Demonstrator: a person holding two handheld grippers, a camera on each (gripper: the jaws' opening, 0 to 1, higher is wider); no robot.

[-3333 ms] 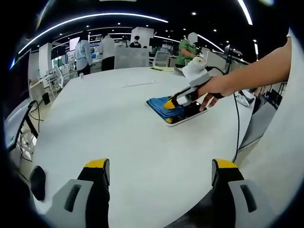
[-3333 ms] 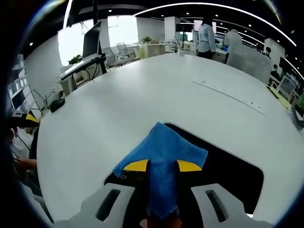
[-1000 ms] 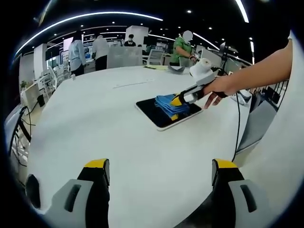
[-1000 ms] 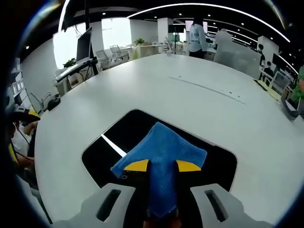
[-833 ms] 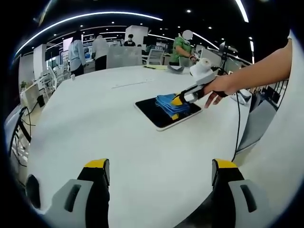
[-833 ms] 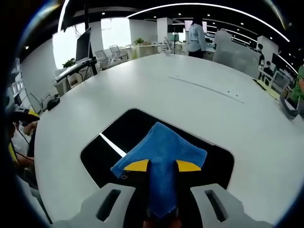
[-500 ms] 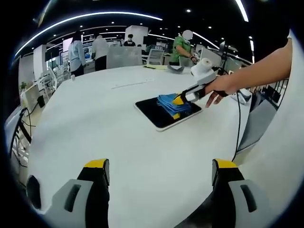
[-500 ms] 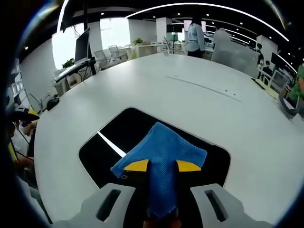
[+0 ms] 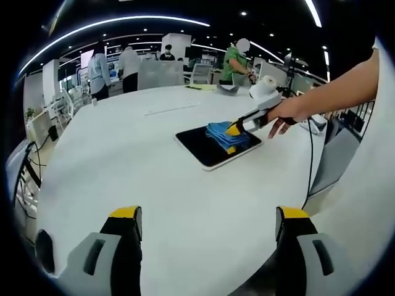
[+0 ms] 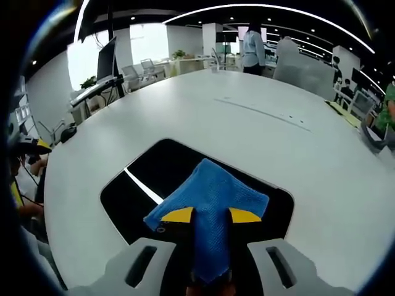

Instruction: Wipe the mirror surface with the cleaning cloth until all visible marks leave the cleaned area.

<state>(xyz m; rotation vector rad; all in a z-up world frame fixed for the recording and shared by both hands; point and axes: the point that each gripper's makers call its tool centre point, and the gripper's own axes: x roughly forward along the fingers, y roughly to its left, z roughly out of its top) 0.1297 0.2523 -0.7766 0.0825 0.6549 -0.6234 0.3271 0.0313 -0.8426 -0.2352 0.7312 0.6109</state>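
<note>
A dark rectangular mirror (image 9: 207, 146) (image 10: 148, 179) lies flat on the round white table (image 9: 136, 179). A blue cleaning cloth (image 10: 210, 197) (image 9: 227, 135) rests on the mirror's right part. My right gripper (image 10: 208, 216) (image 9: 233, 131) is shut on the cloth, pressing it onto the glass, with a hand holding it in the left gripper view. My left gripper (image 9: 207, 222) stands open above the table's near edge, well short of the mirror, with nothing between its jaws. A bright streak (image 10: 139, 184) of reflected light crosses the mirror.
Several people (image 9: 102, 68) stand beyond the table's far edge among desks and chairs. A cable (image 9: 308, 166) hangs down off the table's right side. Papers and a dark item (image 9: 216, 89) lie at the far edge. Office chairs and a monitor (image 10: 117, 58) stand at far left.
My right gripper has drawn the cloth a little further toward the mirror's right end, so more bare glass shows to the left of it. My left gripper has stayed put.
</note>
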